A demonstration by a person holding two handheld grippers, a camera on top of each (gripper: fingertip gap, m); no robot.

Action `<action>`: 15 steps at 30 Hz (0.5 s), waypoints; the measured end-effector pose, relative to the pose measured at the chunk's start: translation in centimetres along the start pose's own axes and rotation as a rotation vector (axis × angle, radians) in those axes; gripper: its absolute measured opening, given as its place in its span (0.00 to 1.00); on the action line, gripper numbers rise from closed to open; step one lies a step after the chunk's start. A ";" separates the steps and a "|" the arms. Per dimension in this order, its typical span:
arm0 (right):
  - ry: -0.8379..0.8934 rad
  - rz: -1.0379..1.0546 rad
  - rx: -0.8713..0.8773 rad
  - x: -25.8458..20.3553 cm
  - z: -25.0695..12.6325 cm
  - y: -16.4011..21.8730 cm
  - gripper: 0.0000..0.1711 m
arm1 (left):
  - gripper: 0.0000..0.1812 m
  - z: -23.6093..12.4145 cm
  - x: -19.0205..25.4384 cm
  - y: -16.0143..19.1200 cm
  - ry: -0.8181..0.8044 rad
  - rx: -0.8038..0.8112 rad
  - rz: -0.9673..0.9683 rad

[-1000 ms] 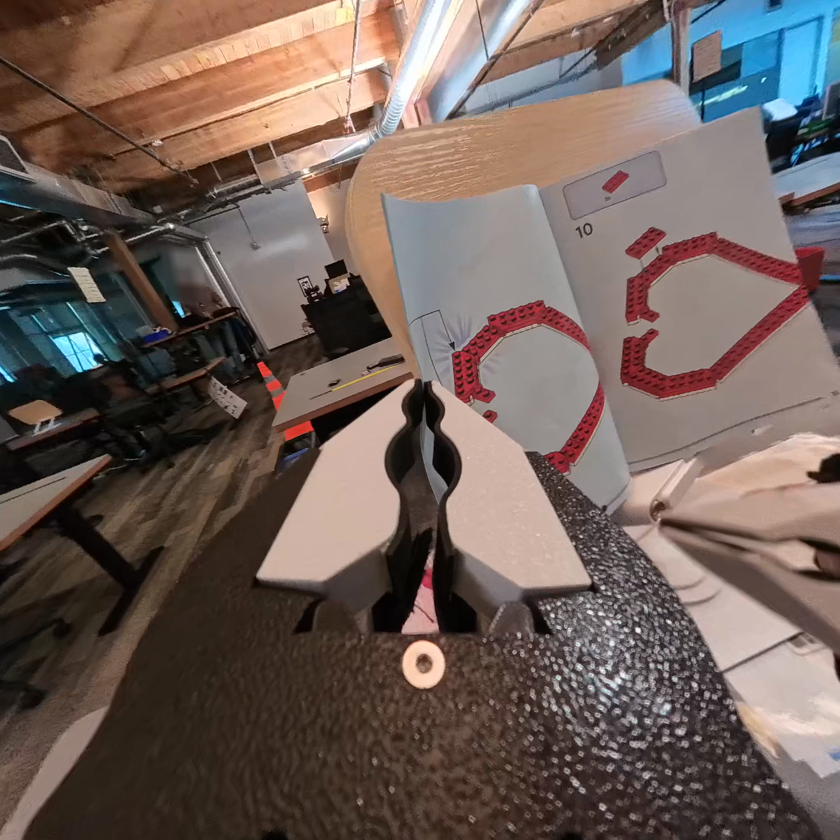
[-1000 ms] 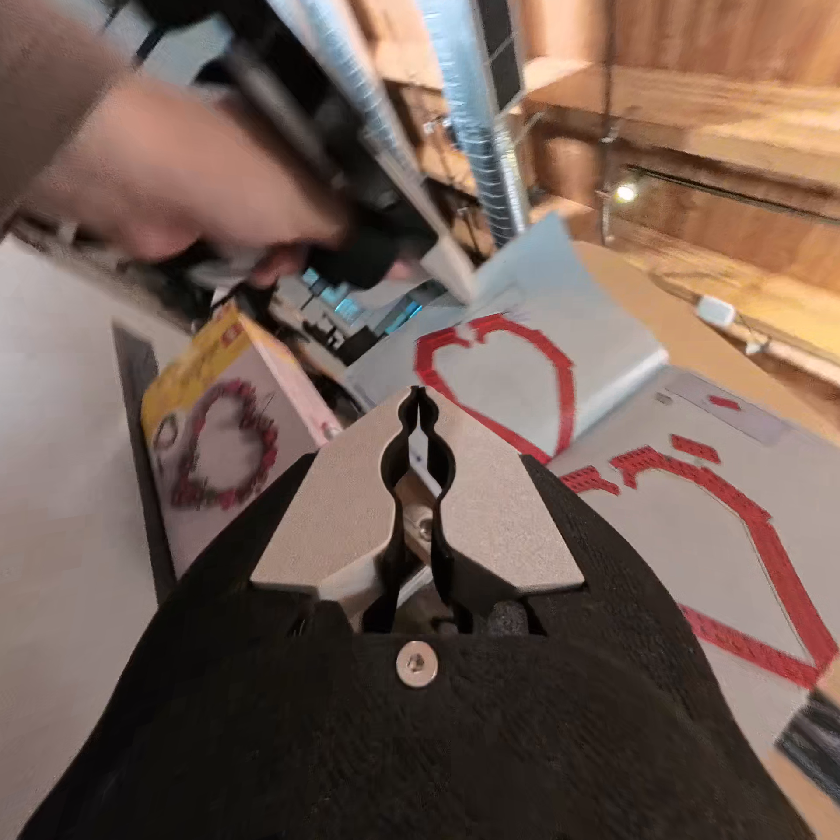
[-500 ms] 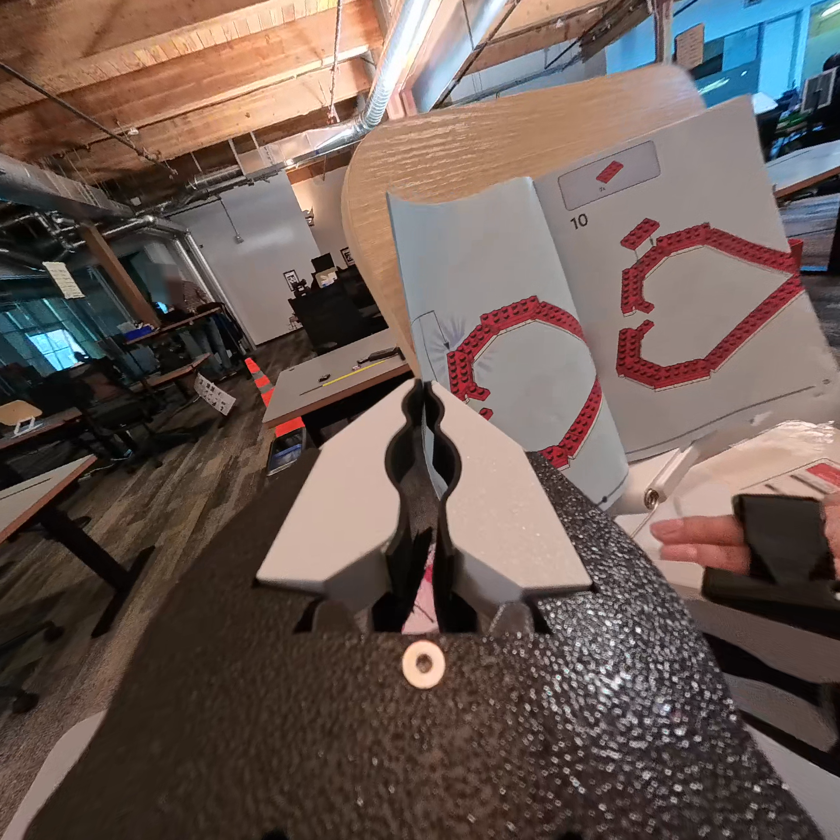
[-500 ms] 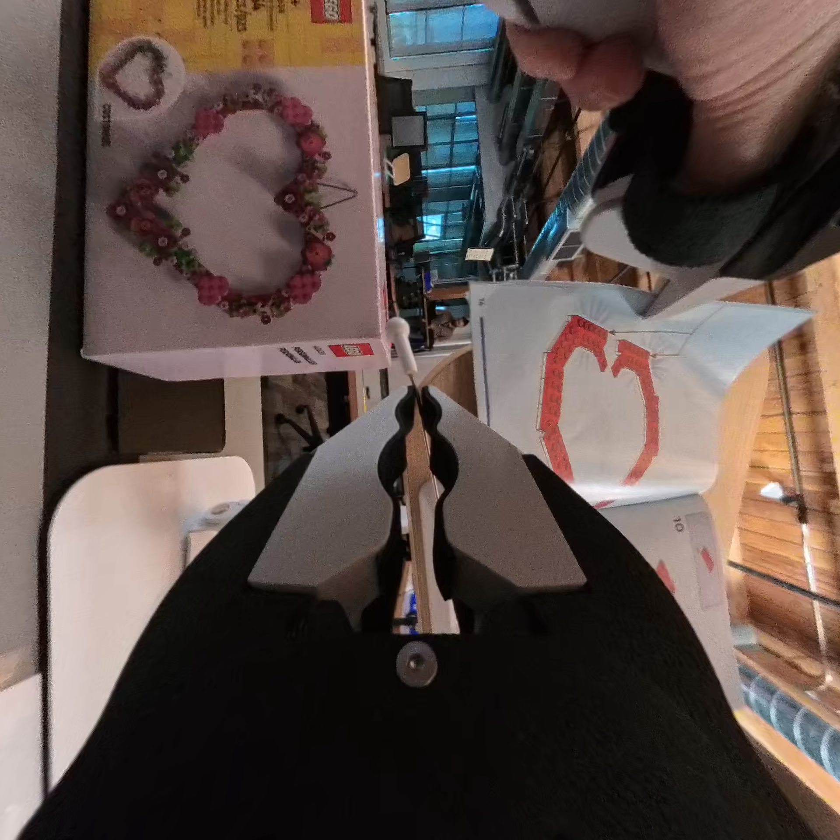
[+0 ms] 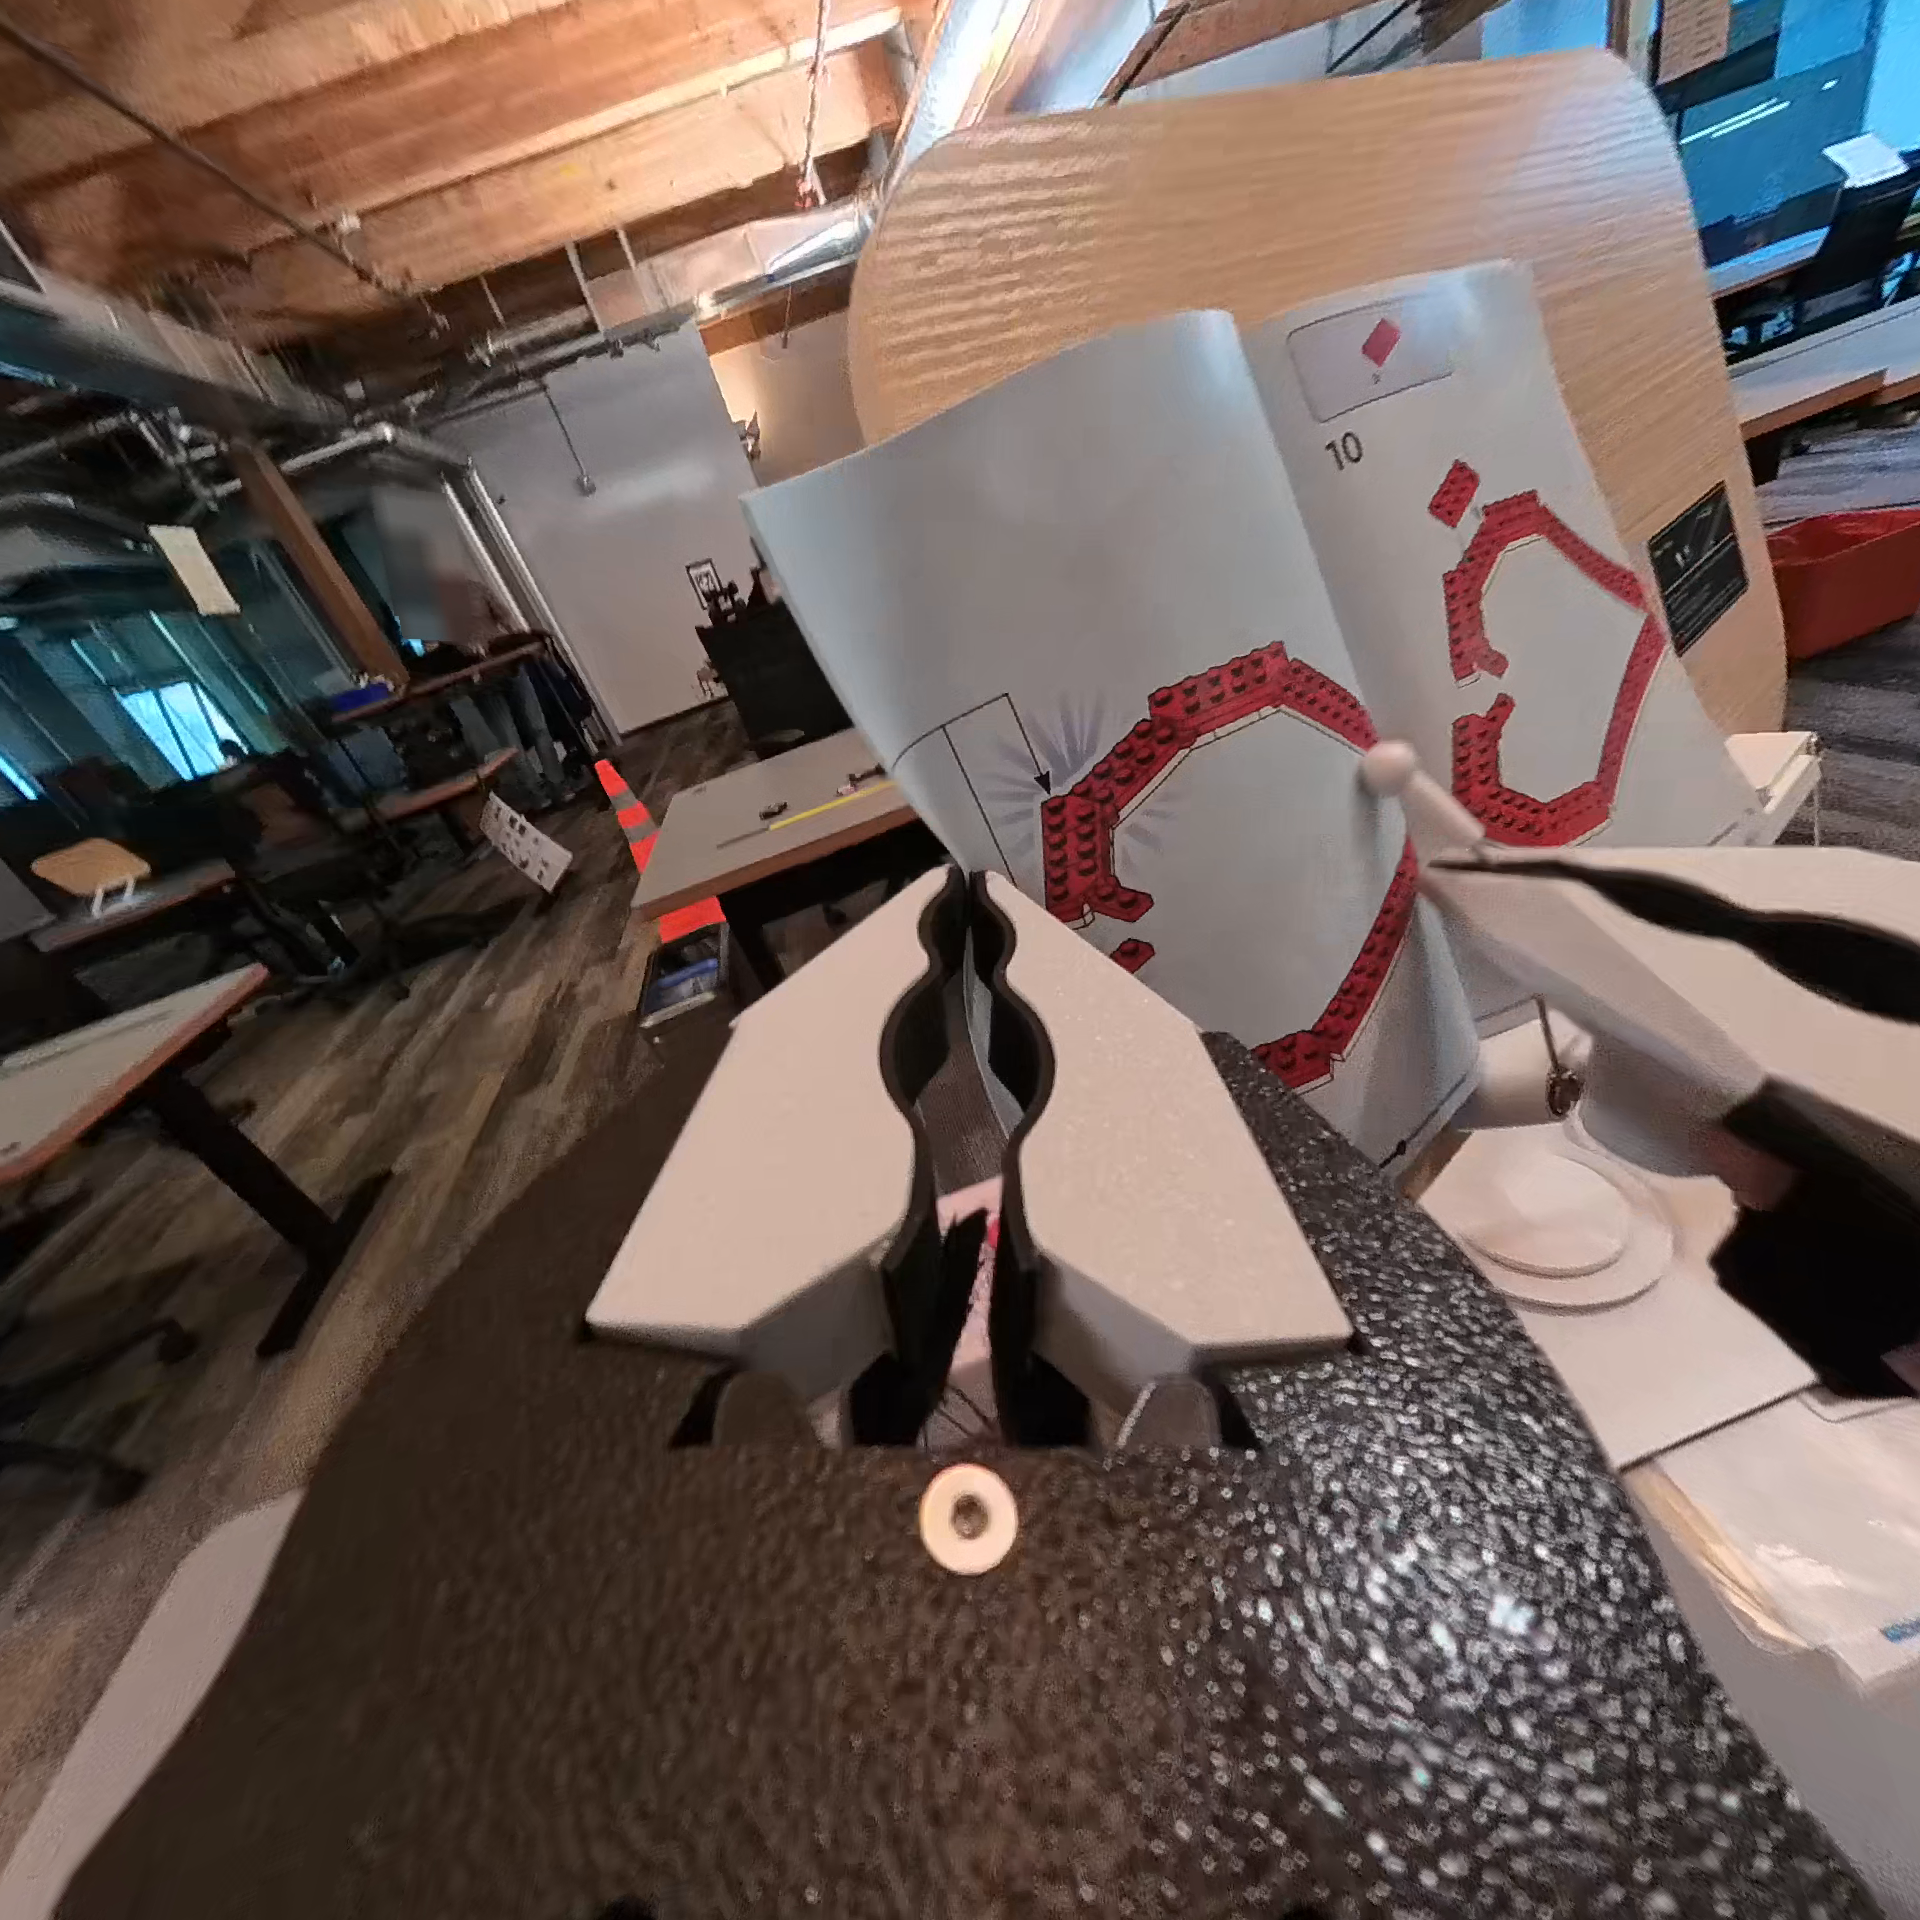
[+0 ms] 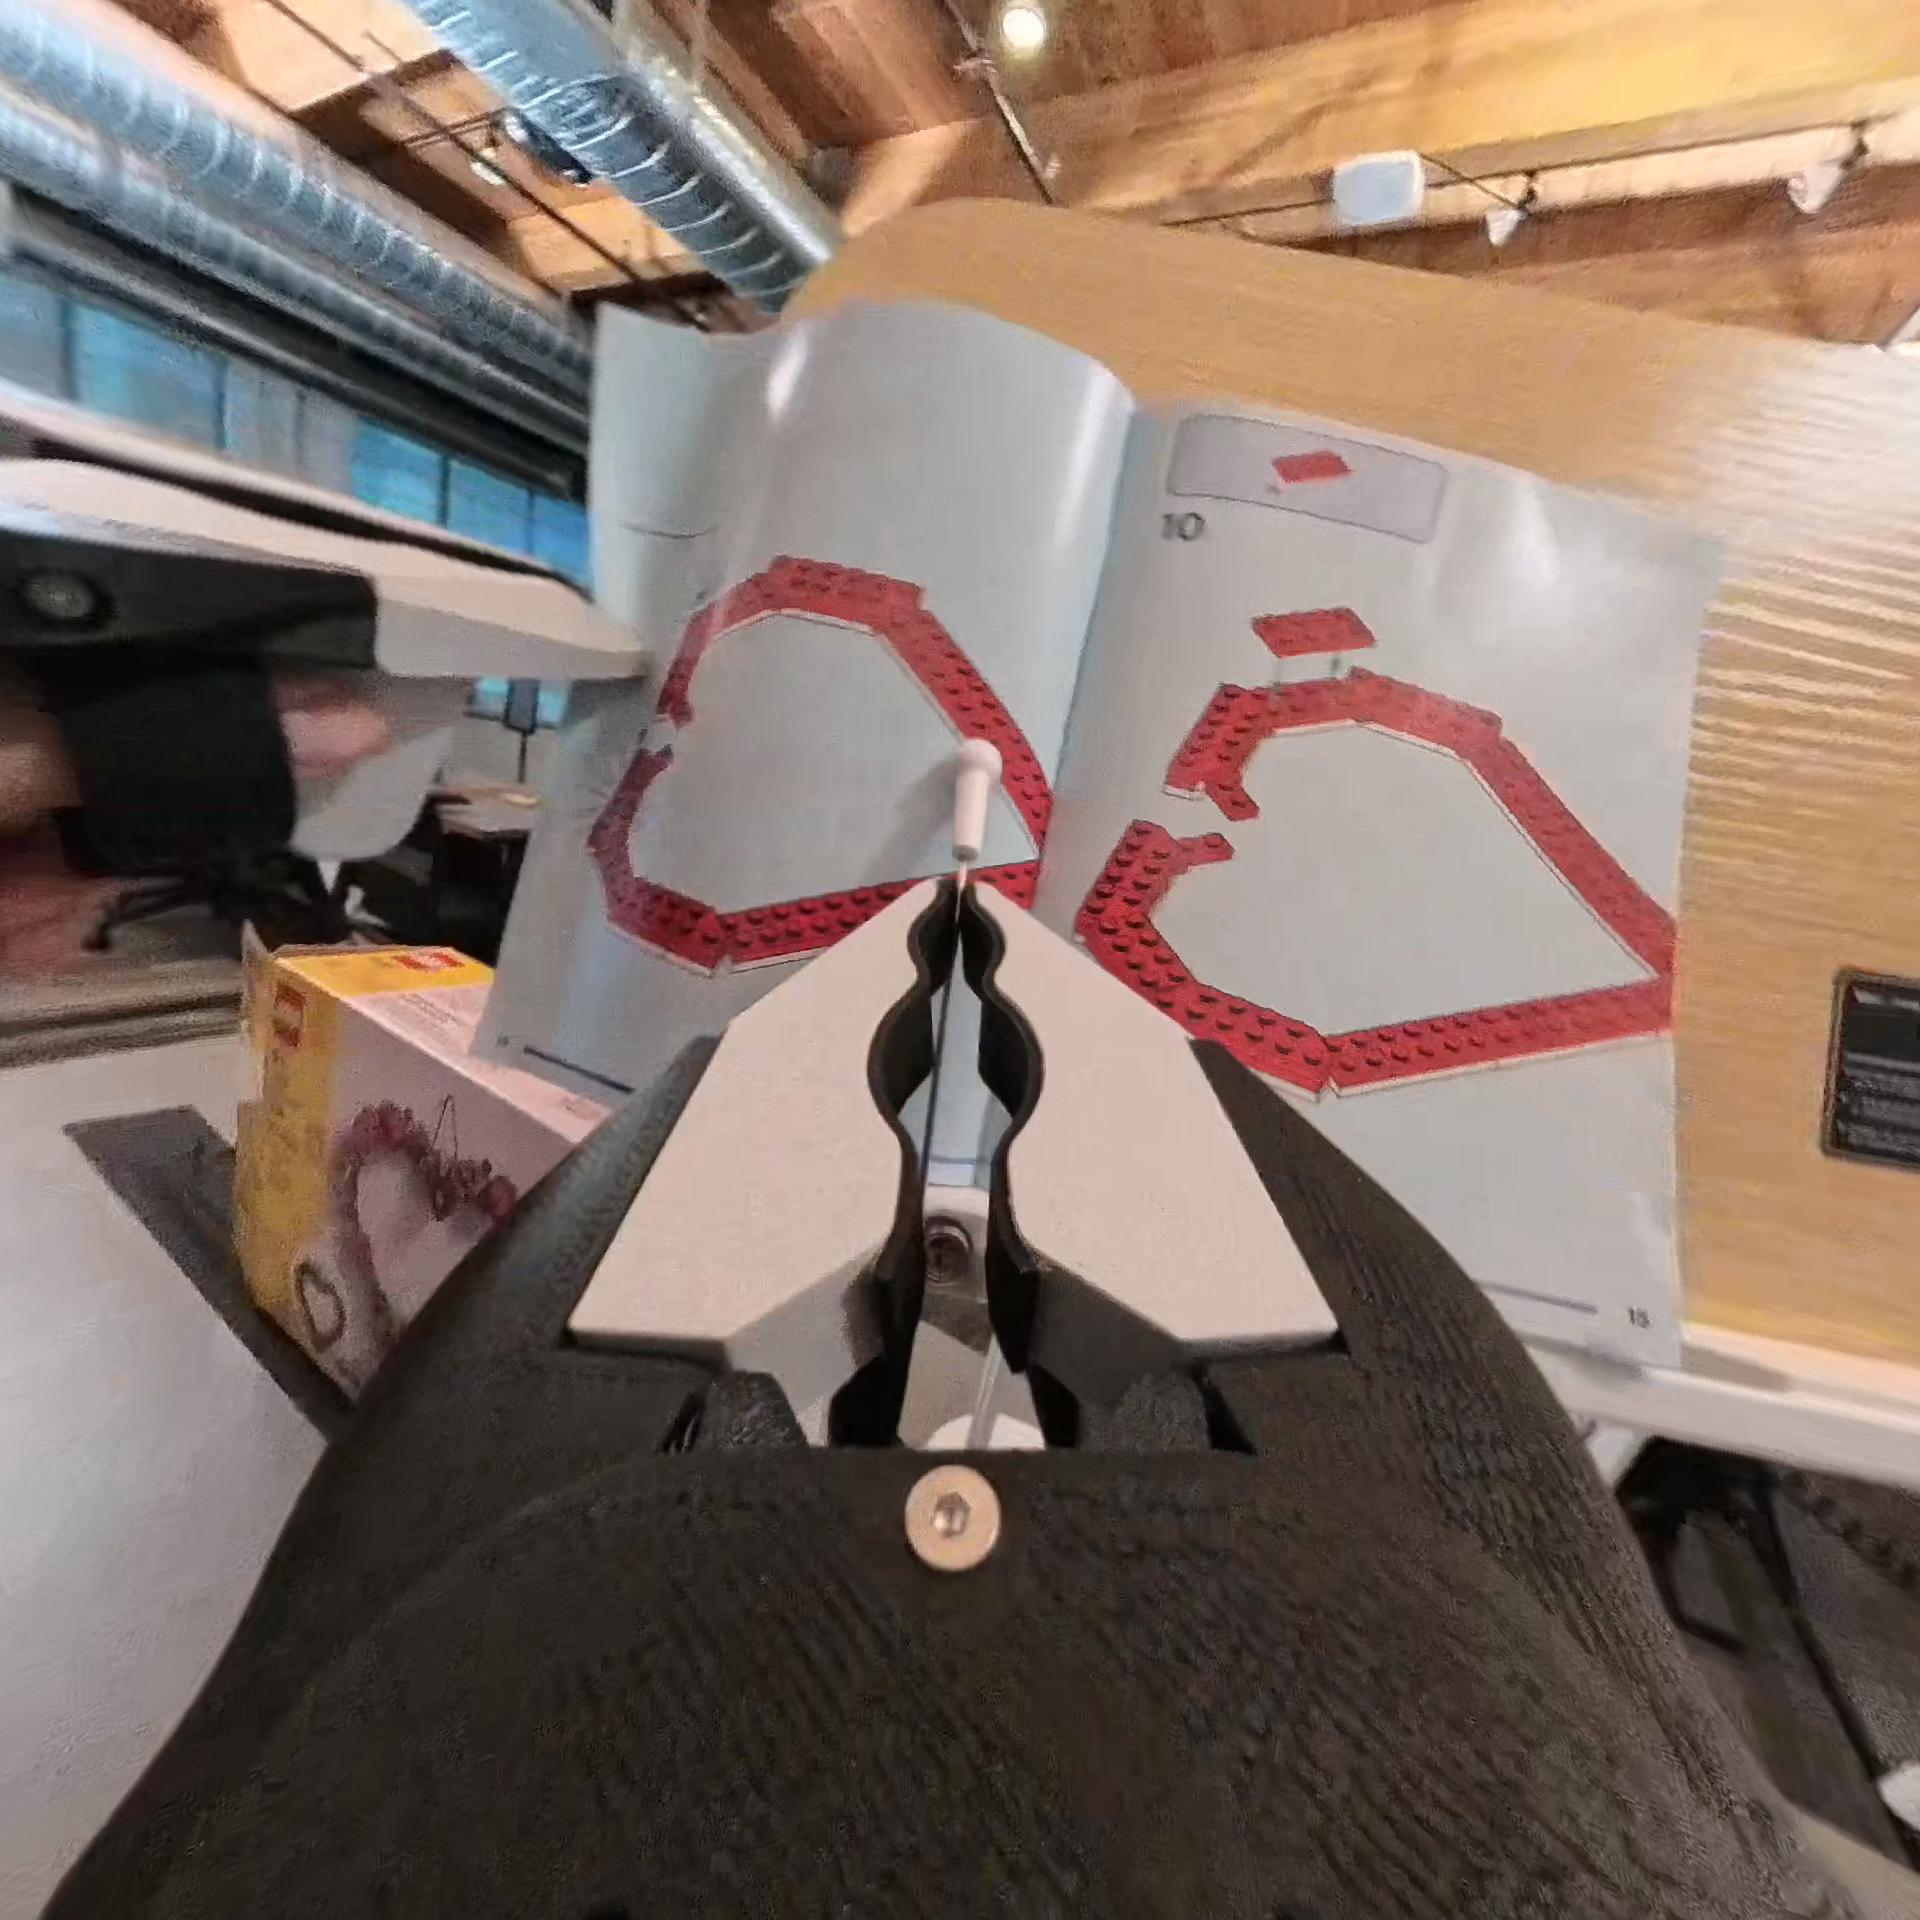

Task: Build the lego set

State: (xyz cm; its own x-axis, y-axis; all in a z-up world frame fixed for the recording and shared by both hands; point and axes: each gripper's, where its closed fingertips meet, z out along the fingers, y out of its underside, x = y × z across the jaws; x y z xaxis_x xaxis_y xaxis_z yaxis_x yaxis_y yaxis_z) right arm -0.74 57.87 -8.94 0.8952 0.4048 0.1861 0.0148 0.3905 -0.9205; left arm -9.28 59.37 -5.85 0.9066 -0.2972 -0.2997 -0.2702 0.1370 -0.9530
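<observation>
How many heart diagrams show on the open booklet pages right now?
2: one red heart on the left page, behind the white pin held by the right gripper; one on the right page. No others visible.

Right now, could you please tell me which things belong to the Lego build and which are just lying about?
Job: instruction booklet, set box, stand's page clip, left gripper, right gripper.
Lying about: orange cone, red bin, far desk.
</observation>
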 end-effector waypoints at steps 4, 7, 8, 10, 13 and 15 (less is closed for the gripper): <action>0.107 0.044 -0.051 1.4 0.2 0.4 0.00 | 0.00 0.0 0.3 0.6 0.022 -0.029 -0.066; 0.125 -0.013 -0.082 1.7 0.2 0.6 0.00 | 0.00 0.3 0.6 0.3 0.052 -0.034 -0.071; 0.123 -0.039 -0.090 1.7 0.2 0.6 0.00 | 0.00 0.5 0.6 0.1 0.049 -0.041 -0.064; 0.118 -0.069 -0.119 1.7 0.3 0.7 0.01 | 0.00 0.8 0.3 0.0 0.028 -0.068 -0.058; 0.110 -0.026 -0.129 1.8 0.0 0.7 0.07 | 0.11 0.4 -0.7 0.5 -0.036 -0.105 -0.146; 0.109 0.039 -0.112 2.3 -0.6 0.6 0.14 | 0.24 -0.7 -1.1 0.3 -0.070 -0.071 -0.242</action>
State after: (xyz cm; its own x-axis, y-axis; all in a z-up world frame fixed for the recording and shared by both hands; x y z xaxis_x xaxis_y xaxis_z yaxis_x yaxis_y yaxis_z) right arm 1.60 58.48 -9.26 0.9390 0.3233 0.1171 0.0234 0.2797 -0.9598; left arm -10.56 59.05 -5.85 0.9671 -0.2469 -0.0609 -0.0622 0.0026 -0.9981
